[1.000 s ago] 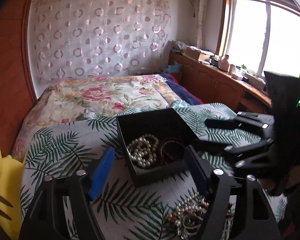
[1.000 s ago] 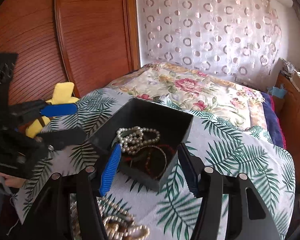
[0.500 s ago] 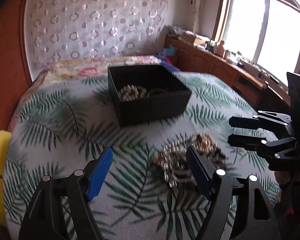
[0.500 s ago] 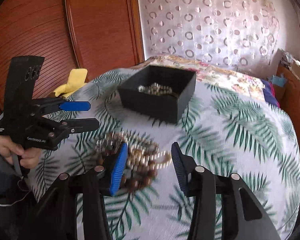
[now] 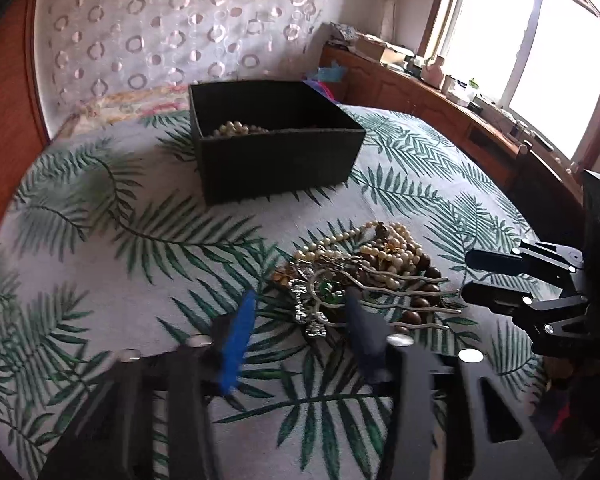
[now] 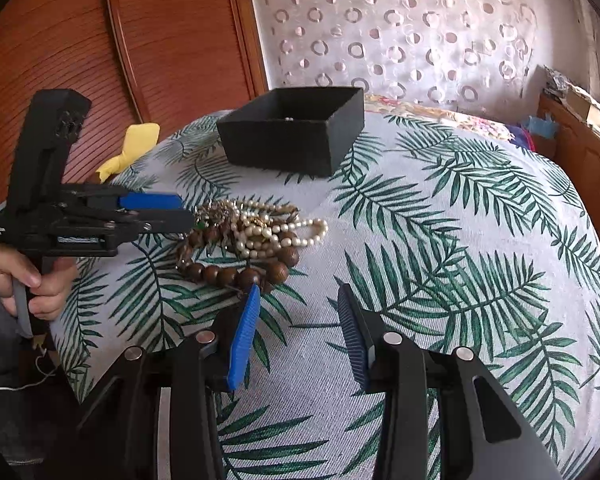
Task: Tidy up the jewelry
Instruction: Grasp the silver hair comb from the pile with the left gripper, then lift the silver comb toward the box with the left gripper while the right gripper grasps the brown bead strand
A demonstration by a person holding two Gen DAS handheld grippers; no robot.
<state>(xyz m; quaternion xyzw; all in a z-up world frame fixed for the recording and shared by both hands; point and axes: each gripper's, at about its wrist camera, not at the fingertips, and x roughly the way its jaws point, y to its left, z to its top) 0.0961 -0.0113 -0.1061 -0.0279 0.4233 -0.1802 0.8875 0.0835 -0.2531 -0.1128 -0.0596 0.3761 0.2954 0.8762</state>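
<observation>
A tangled pile of jewelry lies on the palm-leaf cloth: pearl strands, brown wooden beads, a silver hair comb, a green-stone brooch. It also shows in the right wrist view. A black open box holding a pearl necklace stands beyond it, also in the right wrist view. My left gripper is open, low over the near edge of the pile; it also shows from the side. My right gripper is open and empty just right of the pile; it also shows from the side.
The round table is covered with a white cloth printed with green leaves. A yellow cloth lies at its left edge. A flowered bed lies behind the table, a wooden counter under the window.
Both grippers have dropped away from the box and come down toward the jewelry pile. The left gripper's fingers have narrowed and now sit at the pile's edge.
</observation>
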